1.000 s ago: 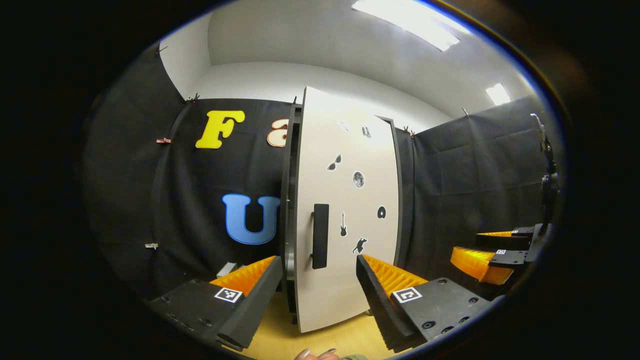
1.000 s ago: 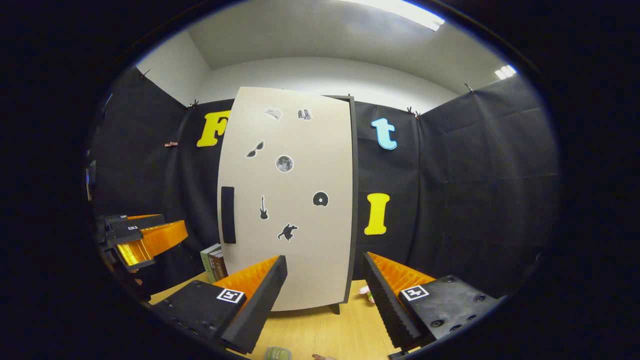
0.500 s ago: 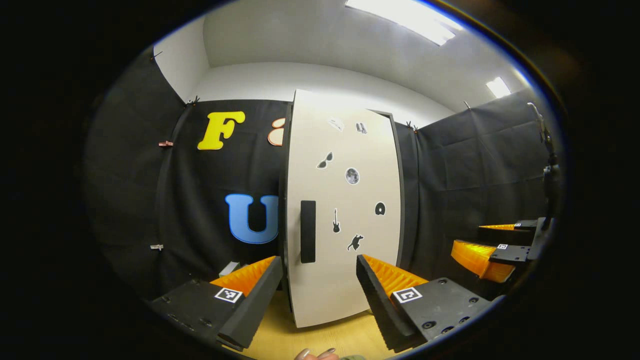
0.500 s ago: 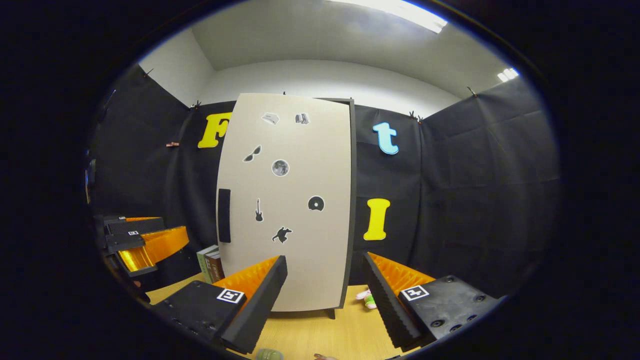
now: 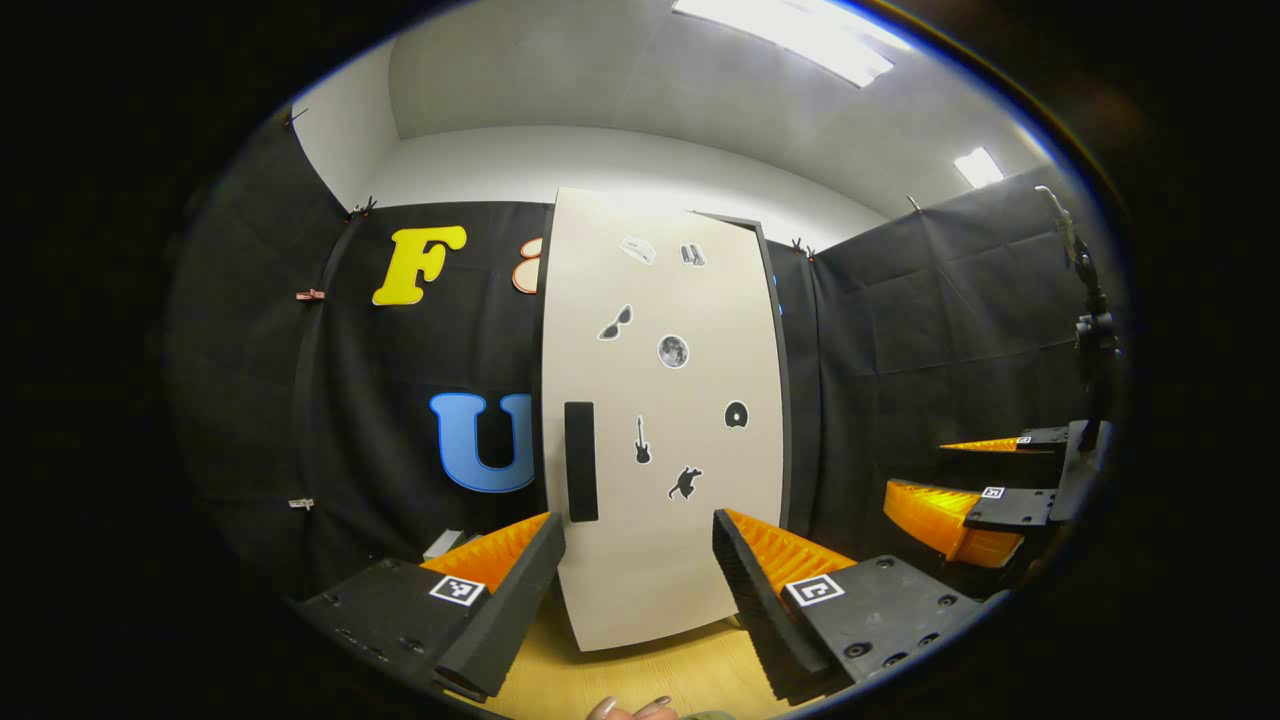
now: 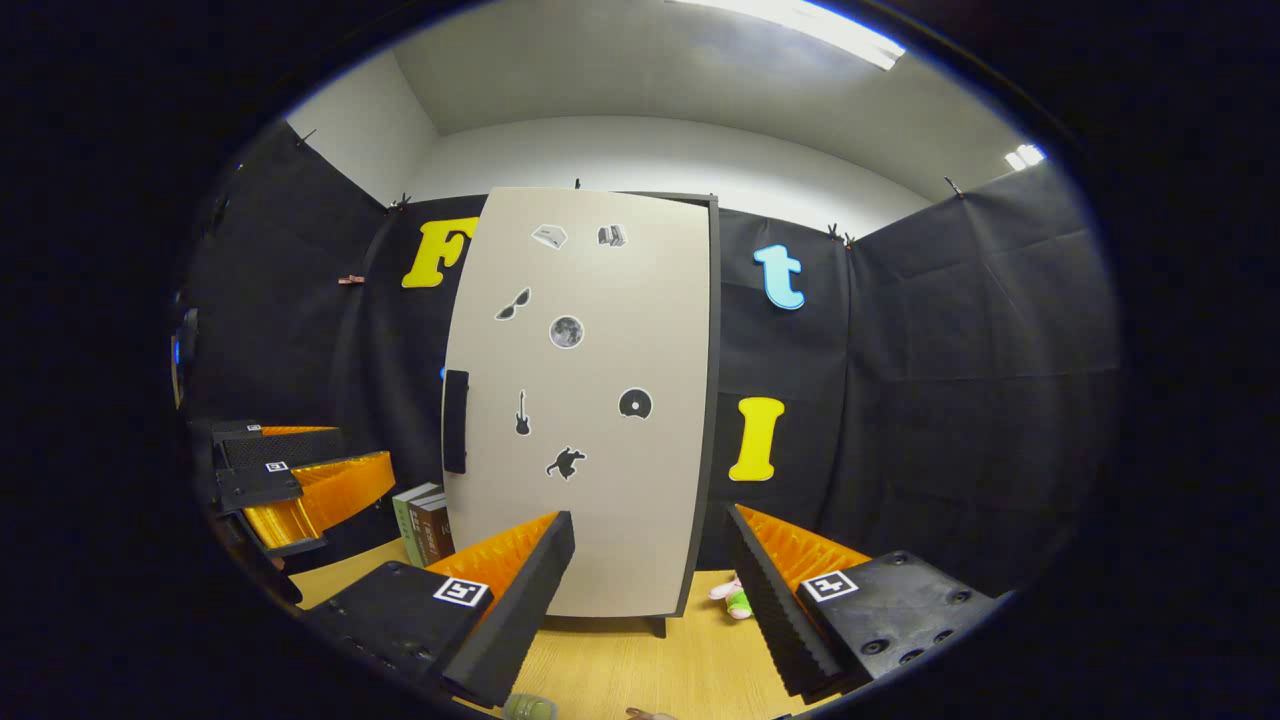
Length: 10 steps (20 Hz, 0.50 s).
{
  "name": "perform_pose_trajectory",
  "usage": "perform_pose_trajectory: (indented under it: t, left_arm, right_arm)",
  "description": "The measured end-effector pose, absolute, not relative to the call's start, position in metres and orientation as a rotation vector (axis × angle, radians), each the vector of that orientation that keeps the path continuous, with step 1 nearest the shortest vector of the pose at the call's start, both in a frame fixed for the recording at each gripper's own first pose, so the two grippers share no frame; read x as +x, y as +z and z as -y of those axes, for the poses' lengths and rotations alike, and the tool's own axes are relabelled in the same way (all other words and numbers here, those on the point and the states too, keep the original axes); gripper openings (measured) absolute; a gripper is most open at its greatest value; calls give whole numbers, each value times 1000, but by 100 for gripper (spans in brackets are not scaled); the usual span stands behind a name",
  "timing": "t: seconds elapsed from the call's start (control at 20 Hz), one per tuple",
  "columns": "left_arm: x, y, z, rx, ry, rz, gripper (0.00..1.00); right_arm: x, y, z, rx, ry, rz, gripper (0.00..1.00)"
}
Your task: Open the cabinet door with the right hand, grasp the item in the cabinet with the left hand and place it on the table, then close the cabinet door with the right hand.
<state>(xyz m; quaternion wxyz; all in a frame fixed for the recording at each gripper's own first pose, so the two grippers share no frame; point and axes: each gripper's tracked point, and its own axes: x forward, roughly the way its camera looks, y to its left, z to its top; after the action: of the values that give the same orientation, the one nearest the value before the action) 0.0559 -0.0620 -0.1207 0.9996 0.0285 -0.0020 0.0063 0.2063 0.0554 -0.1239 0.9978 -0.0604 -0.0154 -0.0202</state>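
Left gripper view: the cabinet door [image 5: 665, 420] stands flush against the cabinet, with its dark handle [image 5: 580, 462] at about 10 o'clock from the left gripper [image 5: 640, 580]. This gripper hangs released, its fingers spread wide and holding nothing, above the wooden table [image 5: 640, 670]. The right gripper [image 5: 975, 500] floats at 3 o'clock, well apart from the door, also released and empty. A hand [image 5: 630, 708] shows at 6 o'clock, at the lower edge.

Right gripper view: the door sits at 12 o'clock from the right gripper [image 6: 650, 585], whose fingers gape with nothing between them. The handle lies at 10 o'clock, untouched. Books [image 6: 425, 520] stand on the table just beside the cabinet at 9 o'clock, and a small pink and green toy [image 6: 732, 597] lies on the table at the cabinet's other lower corner. The left gripper is at 9 o'clock, near the books.

With the door shut, I cannot tell whether the item is inside or already out; the toy on the table may be it. If the door is yet to open, the right gripper must reach to the handle and close on it.
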Motion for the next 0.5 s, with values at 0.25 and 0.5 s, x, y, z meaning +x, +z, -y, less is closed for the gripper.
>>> perform_pose_trajectory:
  t: [0.25, 0.5]
  left_arm:
    - [57, -122, 58, 35, 10, -2, 94]
    - [58, -125, 58, 39, -5, -12, 94]
  right_arm:
    - [206, -119, -55, -93, -49, 53, 98]
    - [205, -117, -55, -89, -52, 62, 98]
